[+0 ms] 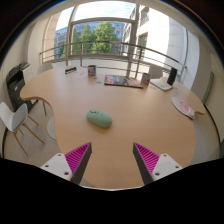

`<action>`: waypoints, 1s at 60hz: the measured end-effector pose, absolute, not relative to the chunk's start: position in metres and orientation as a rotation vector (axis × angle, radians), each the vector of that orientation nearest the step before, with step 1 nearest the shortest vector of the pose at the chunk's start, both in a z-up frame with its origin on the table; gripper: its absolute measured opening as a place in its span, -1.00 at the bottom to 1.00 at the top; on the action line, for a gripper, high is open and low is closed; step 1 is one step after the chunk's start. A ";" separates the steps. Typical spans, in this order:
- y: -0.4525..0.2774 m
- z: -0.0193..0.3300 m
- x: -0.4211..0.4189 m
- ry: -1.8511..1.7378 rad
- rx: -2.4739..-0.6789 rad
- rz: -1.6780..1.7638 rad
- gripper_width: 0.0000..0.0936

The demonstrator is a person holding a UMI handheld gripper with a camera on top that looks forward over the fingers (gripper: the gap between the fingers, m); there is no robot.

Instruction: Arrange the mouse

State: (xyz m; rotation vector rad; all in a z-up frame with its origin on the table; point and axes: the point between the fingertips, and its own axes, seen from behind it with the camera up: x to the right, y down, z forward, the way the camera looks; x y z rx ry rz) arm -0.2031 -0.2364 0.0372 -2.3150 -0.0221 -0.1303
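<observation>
Bright room, big windows (100, 35) with trees outside, and a broad wooden table (120, 125) stretching ahead. The gripper (113, 160) hangs above the table with its fingers wide apart, nothing between them — pink pads (77, 157) showing. The mouse (99, 118), pale green, lies alone on the bare wood beyond the fingers, a touch to the left of centre. To do this well, I'd say: steer left so the mouse sits centred in the gap, descend low, then close across its sides — not its rounded top, which looks likely to slip.
</observation>
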 end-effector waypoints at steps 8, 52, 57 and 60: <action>-0.167 0.001 -0.219 -0.102 -2.344 -0.096 0.81; -0.059 -0.011 -0.248 -0.321 -2.280 0.091 -0.15; -0.061 0.016 -0.249 -0.339 -2.233 0.082 -0.15; -0.064 0.046 -0.252 -0.339 -2.186 0.116 -0.15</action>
